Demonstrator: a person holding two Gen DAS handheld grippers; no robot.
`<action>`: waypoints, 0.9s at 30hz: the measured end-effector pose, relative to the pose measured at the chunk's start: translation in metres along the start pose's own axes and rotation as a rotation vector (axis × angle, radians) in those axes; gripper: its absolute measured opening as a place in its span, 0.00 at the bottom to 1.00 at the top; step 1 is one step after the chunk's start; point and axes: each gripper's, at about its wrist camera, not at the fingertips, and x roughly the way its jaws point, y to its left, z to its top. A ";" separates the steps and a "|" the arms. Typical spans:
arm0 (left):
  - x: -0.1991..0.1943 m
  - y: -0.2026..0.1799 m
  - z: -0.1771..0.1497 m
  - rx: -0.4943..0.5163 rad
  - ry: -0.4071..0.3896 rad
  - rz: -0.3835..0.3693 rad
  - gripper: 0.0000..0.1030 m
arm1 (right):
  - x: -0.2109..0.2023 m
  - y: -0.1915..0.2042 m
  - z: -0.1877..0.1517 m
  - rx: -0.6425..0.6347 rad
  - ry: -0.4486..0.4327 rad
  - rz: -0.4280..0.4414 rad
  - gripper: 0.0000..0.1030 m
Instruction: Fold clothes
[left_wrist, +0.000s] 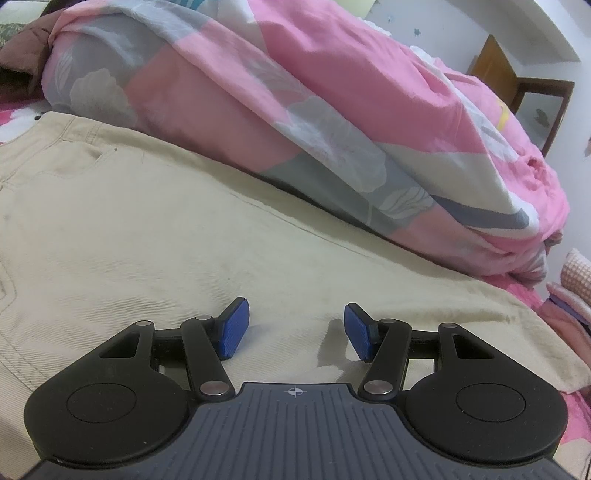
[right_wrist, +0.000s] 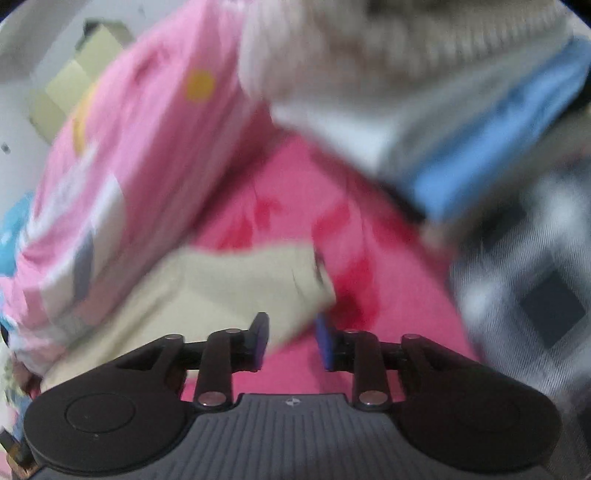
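The cream-beige cotton trousers (left_wrist: 155, 229) lie spread flat on the bed with its hot-pink flowered sheet (right_wrist: 295, 192), waistband and pocket toward the far left of the left view, a leg end (right_wrist: 280, 273) showing in the blurred right view. The left claw (left_wrist: 295, 332) hangs just over the cloth, jaws spread, pinching nothing. The right claw (right_wrist: 290, 341) stands spread at the leg end's edge (cloth between its pads cannot be made out). This would fit trousers laid out for folding or partly doubled. A rumpled pink-and-grey patchwork quilt (left_wrist: 332, 110) lies beside, a stack of folded clothes (right_wrist: 424, 110) beyond.
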 end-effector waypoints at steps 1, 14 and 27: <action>0.000 0.000 0.000 0.000 0.000 0.000 0.56 | 0.000 0.003 0.006 -0.007 -0.022 -0.002 0.38; 0.000 0.000 -0.002 -0.005 -0.004 -0.007 0.57 | 0.109 0.020 0.052 -0.130 0.116 -0.204 0.42; -0.001 0.001 -0.002 -0.009 -0.008 -0.014 0.57 | 0.106 0.069 0.033 -0.508 0.043 -0.342 0.13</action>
